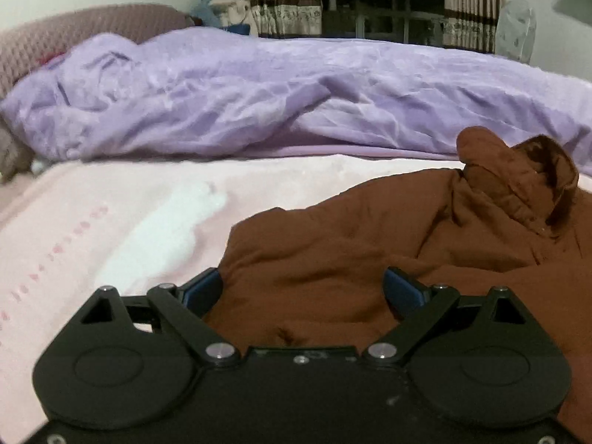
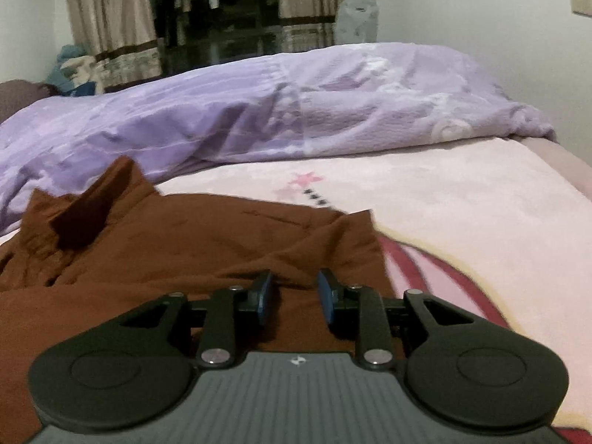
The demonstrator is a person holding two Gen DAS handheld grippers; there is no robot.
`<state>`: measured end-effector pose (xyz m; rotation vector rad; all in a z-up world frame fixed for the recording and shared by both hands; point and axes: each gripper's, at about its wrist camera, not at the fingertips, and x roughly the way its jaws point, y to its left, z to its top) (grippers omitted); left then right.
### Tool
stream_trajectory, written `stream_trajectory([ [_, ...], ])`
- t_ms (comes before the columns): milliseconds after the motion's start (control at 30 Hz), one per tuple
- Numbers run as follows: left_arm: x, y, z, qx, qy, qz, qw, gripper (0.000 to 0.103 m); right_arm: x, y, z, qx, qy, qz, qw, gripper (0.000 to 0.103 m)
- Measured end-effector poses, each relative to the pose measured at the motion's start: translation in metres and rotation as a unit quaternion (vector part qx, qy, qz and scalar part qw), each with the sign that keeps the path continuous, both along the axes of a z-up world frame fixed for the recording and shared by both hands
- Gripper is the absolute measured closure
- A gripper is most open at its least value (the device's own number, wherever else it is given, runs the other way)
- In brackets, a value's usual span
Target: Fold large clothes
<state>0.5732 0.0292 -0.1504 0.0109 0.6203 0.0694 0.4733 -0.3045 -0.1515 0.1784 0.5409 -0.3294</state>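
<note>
Both wrist cams sit low and close over the brown garment (image 1: pixel 333 259) (image 2: pixel 185 244), angled downward toward the purple duvet (image 1: pixel 259 100) (image 2: pixel 259 111), which both views catch.

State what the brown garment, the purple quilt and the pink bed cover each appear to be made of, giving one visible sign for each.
Brown garment: probably matte woven cotton or a blend; it holds soft creases without shine.
Purple quilt: seemingly a padded, plush or brushed fabric; it lies puffy, with a faint sheen on its wrinkles.
Pink bed cover: likely fleece; its surface looks fuzzy and its printed pattern soft-edged.

Brown garment (image 1: pixel 333 259) cut off at right edge
</note>
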Motion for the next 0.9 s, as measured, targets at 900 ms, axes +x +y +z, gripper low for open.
stream_trajectory([
  [900,-0.112,-0.098,0.006,0.083,0.003,-0.071,0.994,0.006,-0.078,0.096,0.014,0.02,0.032,0.17,0.985,0.056],
])
